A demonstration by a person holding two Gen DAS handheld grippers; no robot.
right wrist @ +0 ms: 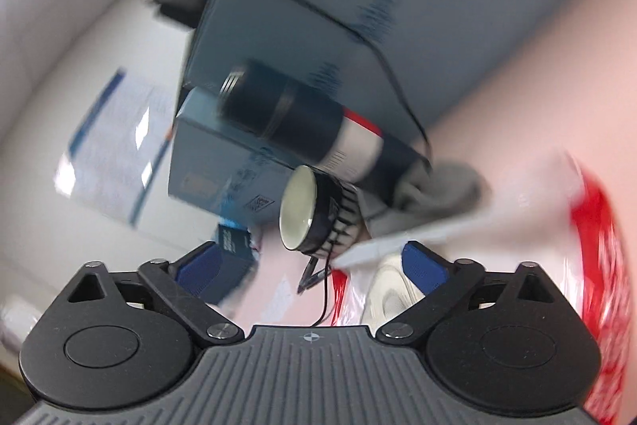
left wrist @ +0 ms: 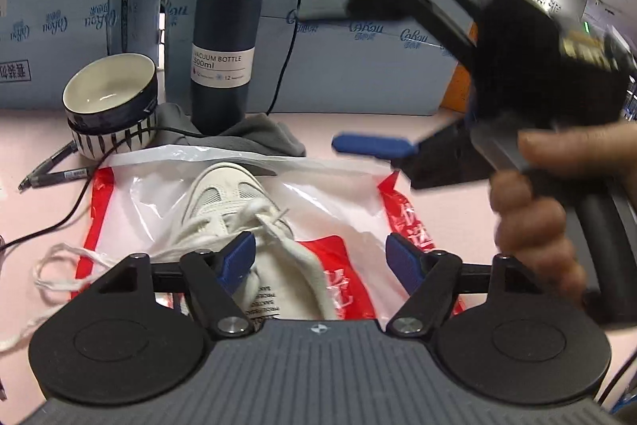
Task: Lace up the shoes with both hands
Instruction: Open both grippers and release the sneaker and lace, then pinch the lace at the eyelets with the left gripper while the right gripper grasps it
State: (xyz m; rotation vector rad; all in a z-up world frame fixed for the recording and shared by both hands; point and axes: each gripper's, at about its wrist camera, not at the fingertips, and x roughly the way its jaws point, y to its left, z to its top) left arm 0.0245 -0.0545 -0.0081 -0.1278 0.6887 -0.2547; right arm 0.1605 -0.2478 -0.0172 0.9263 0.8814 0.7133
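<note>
Pink tabletop [left wrist: 418, 130], blue cartons [left wrist: 358, 74] behind

Dark vacuum bottle [left wrist: 229, 38] upright on grey cloth [left wrist: 258, 138], striped bowl [left wrist: 111, 102] just beside it w/ two pens [left wrist: 55, 174] near. Blue boxes [left wrist: 358, 38] behind. Red-white plastic bag [left wrist: 358, 202], prob. a shopping bag, on pink desk [left wrist: 24, 154].

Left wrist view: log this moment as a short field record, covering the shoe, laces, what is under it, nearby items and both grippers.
shoe: white sneaker lying on a red and white plastic bag
laces: white laces loose, one end trailing left onto the pink table
left gripper: open, over the shoe, one pad beside the laces, gripping nothing
right gripper: open, empty, raised at upper right, held by a hand
behind shoe: vacuum bottle, striped bowl, grey cloth, pens
</note>
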